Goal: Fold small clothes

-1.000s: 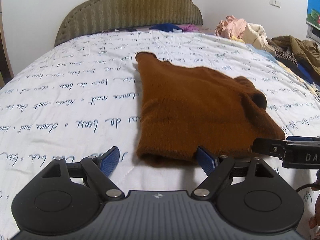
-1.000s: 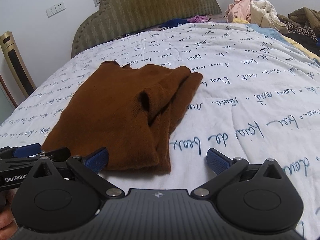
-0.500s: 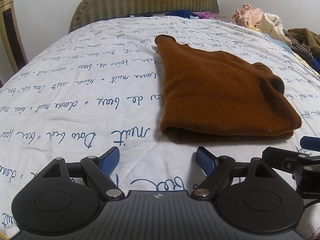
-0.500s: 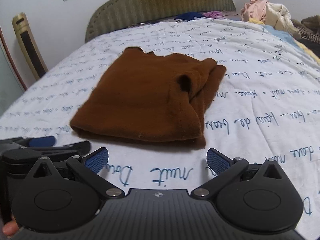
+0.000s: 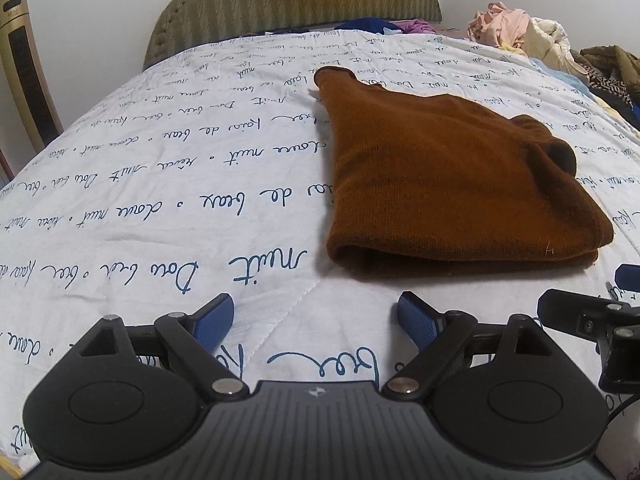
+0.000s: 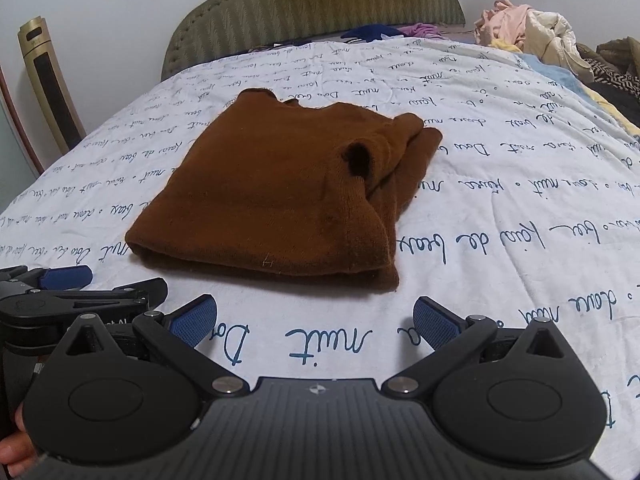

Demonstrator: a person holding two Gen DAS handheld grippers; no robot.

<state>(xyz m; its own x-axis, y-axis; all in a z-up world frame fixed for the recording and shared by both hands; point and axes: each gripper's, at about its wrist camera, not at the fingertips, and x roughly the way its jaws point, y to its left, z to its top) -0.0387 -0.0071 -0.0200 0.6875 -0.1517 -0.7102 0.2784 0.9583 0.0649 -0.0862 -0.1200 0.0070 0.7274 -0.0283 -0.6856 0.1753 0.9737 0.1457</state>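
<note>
brown knitted garment (image 5: 452, 184), folded into a thick rectangle, lying flat on a white quilt (image 5: 160, 184) printed with blue handwriting. doubled fold edge facing the cameras, a sleeve opening showing as a dark hole near the right side of the bundle. left gripper (image 5: 316, 314) hovering just short of that near edge, blue pads far apart and opening wider, nothing between them, only bare quilt. right gripper (image 6: 316, 318) beside it, likewise spread wide and empty, also short of the near edge and not touching the cloth. green padded headboard (image 6: 312, 4) behind, loose heap of other clothes (image 6: 528, 28) at the far right of the bed, well apart from the brown piece.

handling, as a judgement: soft, light, limp knit, likely to sag and slide open if lifted by one layer alone. fuzzy surface, probably not slippery against the pads. no risk of breakage, only of undoing the fold. best hold probably at the two near corners of the doubled edge, pinching all layers together, one gripper to each corner, so the stacked layers and the tucked sleeve stay in place.
</note>
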